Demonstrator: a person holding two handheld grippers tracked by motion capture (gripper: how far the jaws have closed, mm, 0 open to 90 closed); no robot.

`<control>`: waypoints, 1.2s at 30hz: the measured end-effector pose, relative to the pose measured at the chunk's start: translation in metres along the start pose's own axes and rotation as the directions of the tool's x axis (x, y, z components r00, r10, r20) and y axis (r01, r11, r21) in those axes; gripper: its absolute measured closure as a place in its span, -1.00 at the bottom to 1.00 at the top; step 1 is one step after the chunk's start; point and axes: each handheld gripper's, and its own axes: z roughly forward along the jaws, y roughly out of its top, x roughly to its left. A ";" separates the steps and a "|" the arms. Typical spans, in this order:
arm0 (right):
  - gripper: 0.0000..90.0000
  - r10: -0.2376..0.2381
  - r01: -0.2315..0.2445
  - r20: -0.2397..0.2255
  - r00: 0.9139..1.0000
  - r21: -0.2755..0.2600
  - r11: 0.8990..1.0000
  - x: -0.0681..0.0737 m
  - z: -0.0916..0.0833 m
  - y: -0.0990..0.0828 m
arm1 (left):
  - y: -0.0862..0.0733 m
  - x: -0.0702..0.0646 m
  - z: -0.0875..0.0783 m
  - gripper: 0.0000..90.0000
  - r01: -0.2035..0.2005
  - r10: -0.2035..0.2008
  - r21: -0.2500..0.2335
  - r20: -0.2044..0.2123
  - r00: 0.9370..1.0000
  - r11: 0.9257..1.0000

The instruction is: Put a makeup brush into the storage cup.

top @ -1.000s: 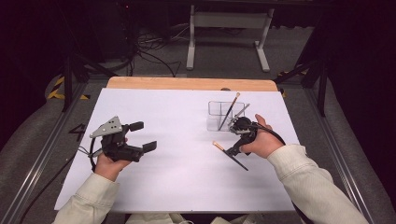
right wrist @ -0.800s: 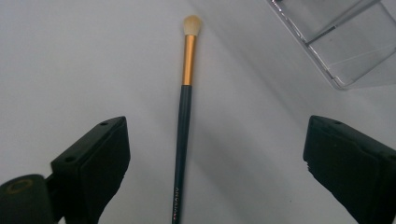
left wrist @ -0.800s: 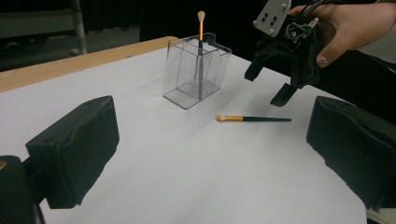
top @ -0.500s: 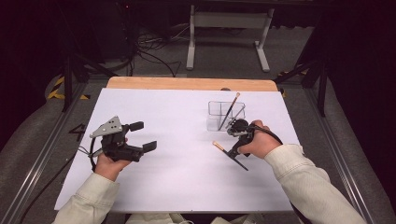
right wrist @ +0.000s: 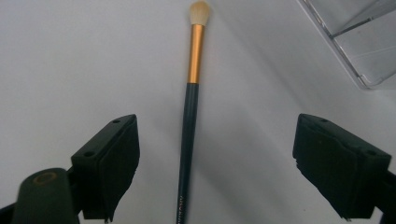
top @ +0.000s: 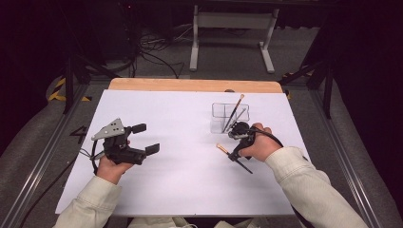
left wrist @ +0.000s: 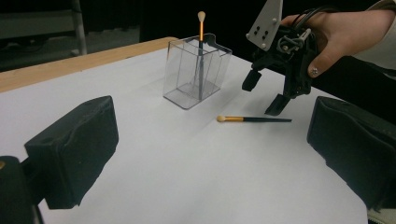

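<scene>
Judging by the layout, the job is loading makeup brushes into the clear holder [top: 230, 118] – roughly half done. One brush in the holder [left wrist: 201, 44] stands upright, leaning on a divider, bristle tip up. The second brush [right wrist: 187, 122] lies flat on the white tabletop [top: 180, 180], just near of the holder, not yet gripped.

Right tool [top: 236, 145] sits low over the loose brush, jaws spread wide with the handle running between them – nothing touches it as far as the right gripper view shows. Left to do, as I read it: close on the handle, lift, tip upright, drop into a compartment. Left tool [top: 142, 138] is held well apart at the left side of the tabletop, jaws wide too, holding nothing.

Materials:
- Loose brush: thin round dark handle, glossy, with a shiny copper-orange ferrule and a small pale rounded bristle tuft. Slim and smooth, so likely to roll or slip if pinched off-centre.
- Holder: transparent hard plastic, boxy, thin walls, internal dividers, open top. Light – could shift if bumped.
- Tabletop: matte white sheet, smooth, with a bare wood strip along the far edge [top: 190, 85].
- Jaw pads: black, blocky, slightly rough rubbery look.
- The person's sleeve [top: 309, 185] is pale woven fabric.
</scene>
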 end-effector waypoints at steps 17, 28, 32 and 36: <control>-0.07 0.014 -0.013 -0.018 1.000 0.039 0.999 0.003 0.010 0.001 | 0.000 0.000 -0.001 -0.93 -0.003 0.003 0.001 -0.001 1.000 1.000; 0.32 -0.009 0.009 0.001 1.000 0.068 0.998 0.011 0.015 0.003 | 0.000 0.001 0.000 -0.93 0.000 0.000 0.003 0.000 1.000 1.000; 0.42 -0.022 0.021 0.013 1.000 0.078 0.997 0.015 0.017 0.004 | 0.000 0.001 -0.001 -0.93 -0.002 0.002 0.004 -0.002 1.000 1.000; 0.50 -0.032 0.030 0.021 0.999 0.090 0.995 0.017 0.019 0.005 | 0.000 0.001 -0.001 -0.93 -0.001 0.001 0.002 -0.003 1.000 1.000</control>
